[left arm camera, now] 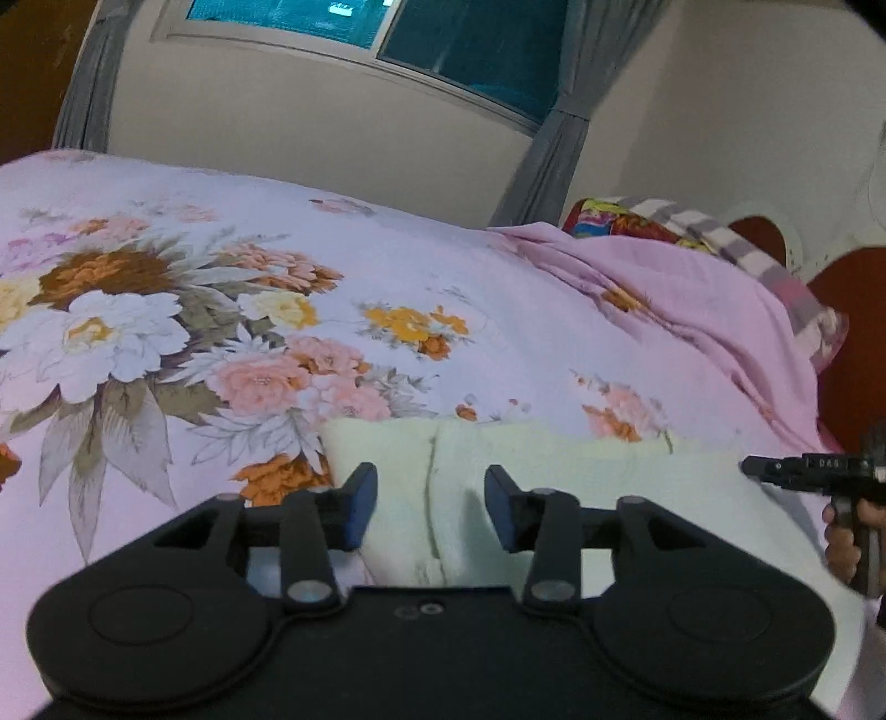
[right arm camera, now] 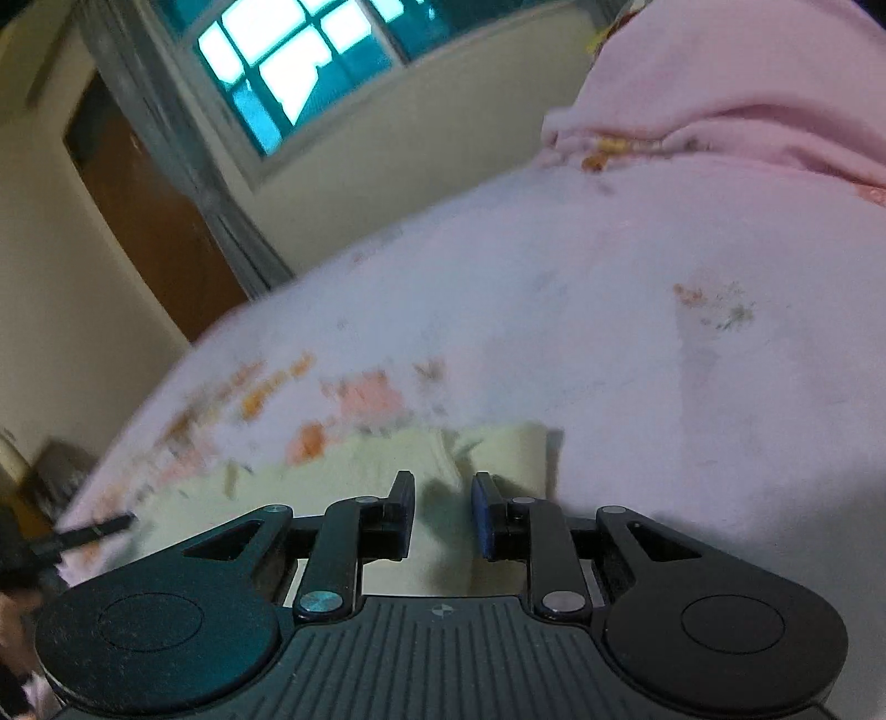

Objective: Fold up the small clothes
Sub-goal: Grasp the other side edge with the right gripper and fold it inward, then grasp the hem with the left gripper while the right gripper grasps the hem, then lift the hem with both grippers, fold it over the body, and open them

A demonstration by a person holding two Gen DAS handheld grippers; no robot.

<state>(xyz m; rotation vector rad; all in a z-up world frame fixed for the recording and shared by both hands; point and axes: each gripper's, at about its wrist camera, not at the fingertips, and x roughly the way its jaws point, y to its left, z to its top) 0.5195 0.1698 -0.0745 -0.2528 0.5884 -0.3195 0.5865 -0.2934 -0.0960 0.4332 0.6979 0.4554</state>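
The left gripper (left arm camera: 431, 512) stands with its jaws apart and nothing pinched between them; the pale cream garment (left arm camera: 554, 487) lies flat just beneath and ahead of its blue pads (left arm camera: 360, 509), a seam running down between the two. The right gripper (right arm camera: 443, 515) has its jaws parted more narrowly, also released, and hangs over the right-hand end of the same cream cloth, whose folded edge lies just beyond its fingertips. Each gripper shows at the edge of the other's view: the right one, held in a hand (left arm camera: 844, 545), sits off to the right of the left one, over the cloth's far end.

No containers show. The garment rests on a lilac bedspread (left arm camera: 498, 354) printed with large white, pink and orange flowers. Further out to the right, a pink blanket (left arm camera: 692, 310) lies bunched, with a striped cloth (left arm camera: 736, 243) and a bright patterned one behind it. Beyond the bed stand a cream wall, grey curtains (left arm camera: 559, 149), a window (left arm camera: 459, 50) and, to the left, a brown wooden door (right arm camera: 160, 221). The right wrist view is blurred.
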